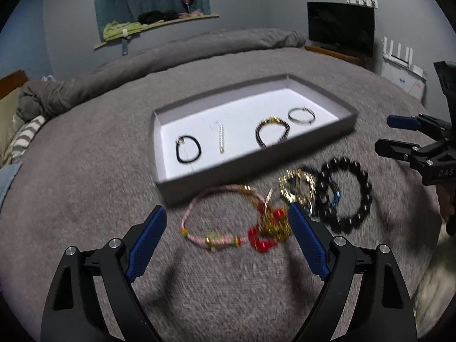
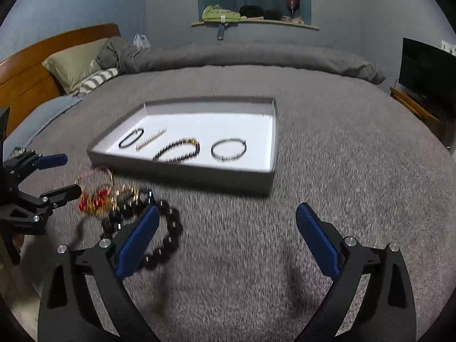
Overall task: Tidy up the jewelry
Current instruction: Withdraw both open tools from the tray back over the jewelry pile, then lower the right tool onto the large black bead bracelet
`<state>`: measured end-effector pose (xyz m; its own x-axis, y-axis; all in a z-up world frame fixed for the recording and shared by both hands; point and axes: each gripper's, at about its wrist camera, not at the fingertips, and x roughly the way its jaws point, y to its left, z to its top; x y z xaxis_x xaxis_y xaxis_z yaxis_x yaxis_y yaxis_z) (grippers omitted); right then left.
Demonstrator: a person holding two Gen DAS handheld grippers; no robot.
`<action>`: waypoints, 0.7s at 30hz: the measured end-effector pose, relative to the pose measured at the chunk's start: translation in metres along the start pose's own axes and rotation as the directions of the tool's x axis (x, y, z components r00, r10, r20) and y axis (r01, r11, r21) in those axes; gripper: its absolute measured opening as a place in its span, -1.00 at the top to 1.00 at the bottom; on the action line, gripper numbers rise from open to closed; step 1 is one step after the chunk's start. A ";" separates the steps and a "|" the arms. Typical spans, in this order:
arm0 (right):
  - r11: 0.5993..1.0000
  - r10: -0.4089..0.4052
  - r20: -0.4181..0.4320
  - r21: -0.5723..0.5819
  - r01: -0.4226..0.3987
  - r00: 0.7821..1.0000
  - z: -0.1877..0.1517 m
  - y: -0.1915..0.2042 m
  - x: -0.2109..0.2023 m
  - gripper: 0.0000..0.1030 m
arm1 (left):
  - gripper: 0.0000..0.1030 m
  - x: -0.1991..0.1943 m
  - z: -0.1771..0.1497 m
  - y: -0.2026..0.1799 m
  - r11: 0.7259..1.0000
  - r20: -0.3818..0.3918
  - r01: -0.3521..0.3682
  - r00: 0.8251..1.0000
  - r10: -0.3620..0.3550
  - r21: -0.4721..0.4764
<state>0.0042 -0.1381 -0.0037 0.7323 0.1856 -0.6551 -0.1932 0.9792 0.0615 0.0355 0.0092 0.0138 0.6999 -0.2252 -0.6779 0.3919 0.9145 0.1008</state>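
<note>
A shallow grey tray (image 1: 199, 183) with a white floor lies on the bed. It holds a black cord bracelet (image 1: 188, 148), a silver chain (image 1: 221, 139), a black-and-gold bead bracelet (image 1: 272, 135) and a silver bangle (image 1: 301, 115). In front of the tray lies a heap: a pink cord bracelet (image 1: 214, 239), red and gold beads (image 1: 268, 228), a gold ring bracelet (image 1: 285, 193) and a large black bead bracelet (image 1: 367, 193). My left gripper (image 1: 226, 208) is open above the pink bracelet, holding nothing. My right gripper (image 2: 228, 207) is open over bare blanket, its left finger beside the black beads (image 2: 173, 228).
The grey bedspread (image 2: 327, 171) stretches wide to the right of the tray. A rolled grey duvet (image 2: 256, 57) lines the far edge. Pillows (image 2: 74, 62) and a wooden headboard (image 2: 28, 71) sit at the left. A television (image 2: 427, 71) stands at the right.
</note>
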 end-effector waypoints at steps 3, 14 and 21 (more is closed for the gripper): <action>1.000 0.025 -0.025 -0.006 -0.025 0.999 -0.003 0.005 0.004 -0.85 | -0.73 0.000 -0.008 0.000 1.000 -0.008 0.007 1.000 -0.007 -0.001; 0.997 0.032 -0.052 -0.066 -0.036 0.998 -0.008 0.023 0.014 -0.81 | -0.73 0.005 -0.013 0.011 0.999 -0.024 0.005 1.000 -0.006 -0.036; 0.996 0.050 -0.073 -0.071 -0.056 0.996 -0.010 0.032 0.025 -0.35 | -0.73 0.008 -0.012 0.008 1.000 -0.030 0.006 1.000 -0.007 -0.019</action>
<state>0.0098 -0.1030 -0.0256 0.6724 0.2284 -0.7041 -0.2793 0.9592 0.0444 0.0367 0.0188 0.0004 0.6790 -0.2214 -0.6999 0.3848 0.9193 0.0825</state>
